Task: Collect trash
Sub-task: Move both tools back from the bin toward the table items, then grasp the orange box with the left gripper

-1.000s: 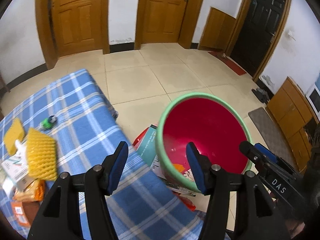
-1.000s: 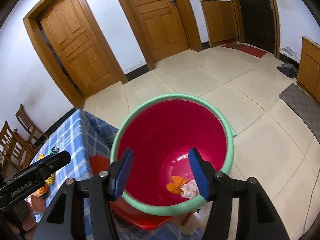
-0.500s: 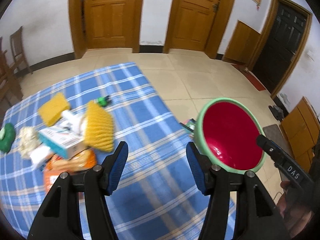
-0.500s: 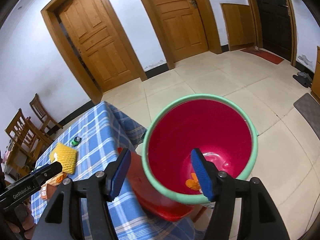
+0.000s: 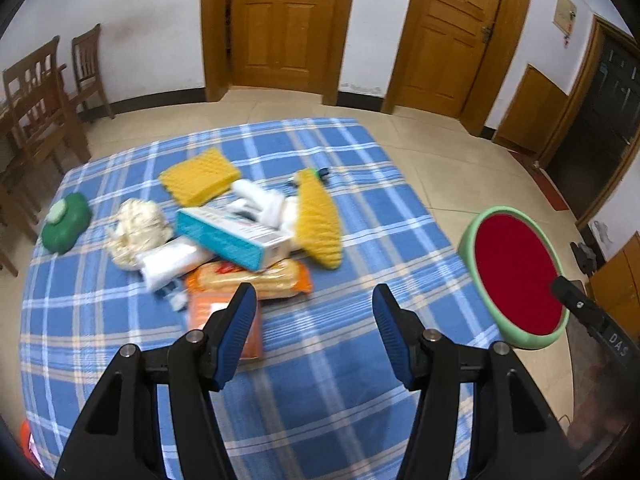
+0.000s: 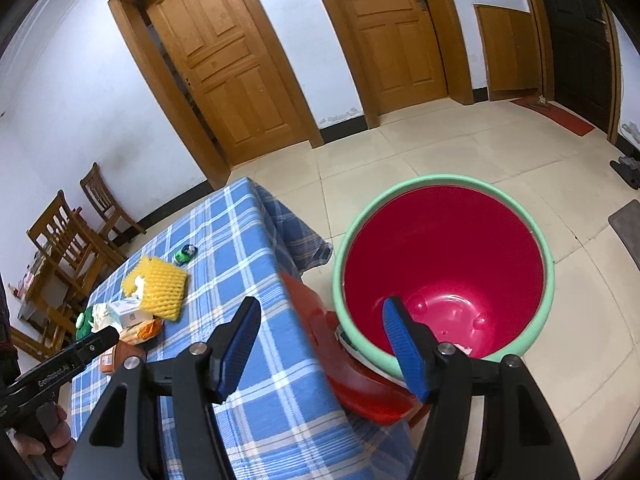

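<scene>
A pile of trash lies on the blue checked tablecloth (image 5: 340, 360): two yellow foam nets (image 5: 320, 220), a teal and white box (image 5: 236, 238), an orange snack wrapper (image 5: 248, 280), crumpled paper (image 5: 138, 226) and a green item (image 5: 66, 222). My left gripper (image 5: 314, 320) is open and empty, above the cloth just in front of the pile. My right gripper (image 6: 320, 340) is open and empty, over the table's edge beside the red bin with a green rim (image 6: 444, 272). The bin also shows in the left wrist view (image 5: 516, 276).
A red stool (image 6: 352, 372) stands under the bin. Wooden chairs (image 5: 36, 92) stand at the left by the wall. Wooden doors (image 5: 288, 20) line the far wall. A small green item (image 6: 185, 255) lies near the table's far edge.
My left gripper has swung left from over the bin to face the trash pile on the table. My right gripper has shifted left, so the bin now sits to its right.
</scene>
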`<state>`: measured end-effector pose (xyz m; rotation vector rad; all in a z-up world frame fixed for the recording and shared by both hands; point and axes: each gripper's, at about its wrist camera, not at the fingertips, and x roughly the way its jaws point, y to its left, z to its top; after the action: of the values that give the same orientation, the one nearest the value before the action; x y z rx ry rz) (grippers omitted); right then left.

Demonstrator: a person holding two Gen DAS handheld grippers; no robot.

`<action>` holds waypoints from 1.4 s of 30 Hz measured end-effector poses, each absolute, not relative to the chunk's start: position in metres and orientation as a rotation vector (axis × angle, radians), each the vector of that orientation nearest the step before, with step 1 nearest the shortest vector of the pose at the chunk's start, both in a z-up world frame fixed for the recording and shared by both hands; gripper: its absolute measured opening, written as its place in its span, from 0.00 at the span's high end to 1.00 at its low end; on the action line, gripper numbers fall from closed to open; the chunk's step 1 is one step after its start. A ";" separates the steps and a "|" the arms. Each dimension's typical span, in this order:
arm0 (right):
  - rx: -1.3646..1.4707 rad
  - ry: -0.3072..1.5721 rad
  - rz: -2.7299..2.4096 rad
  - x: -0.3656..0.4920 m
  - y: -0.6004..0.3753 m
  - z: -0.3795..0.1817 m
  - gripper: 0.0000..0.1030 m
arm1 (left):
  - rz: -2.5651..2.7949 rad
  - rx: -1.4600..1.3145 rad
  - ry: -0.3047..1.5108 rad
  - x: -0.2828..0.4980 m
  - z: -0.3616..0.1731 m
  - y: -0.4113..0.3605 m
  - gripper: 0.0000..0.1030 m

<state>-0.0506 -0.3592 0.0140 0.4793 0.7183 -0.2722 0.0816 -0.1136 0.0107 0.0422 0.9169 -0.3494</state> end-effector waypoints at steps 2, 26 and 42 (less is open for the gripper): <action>0.473 0.725 -0.268 -0.049 -0.356 0.013 0.35 | -0.330 0.043 0.922 0.082 0.007 -0.108 0.41; 0.430 0.809 -0.232 -0.038 -0.334 -0.002 0.35 | -0.178 0.105 0.909 0.090 -0.017 -0.078 0.41; 0.416 0.832 -0.206 -0.031 -0.321 -0.007 0.35 | -0.171 0.043 0.943 0.099 -0.036 -0.058 0.44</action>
<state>-0.0311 -0.3205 -0.0072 0.4161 0.8325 -0.2056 0.0993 -0.0584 -0.0361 0.0428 0.9433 -0.1715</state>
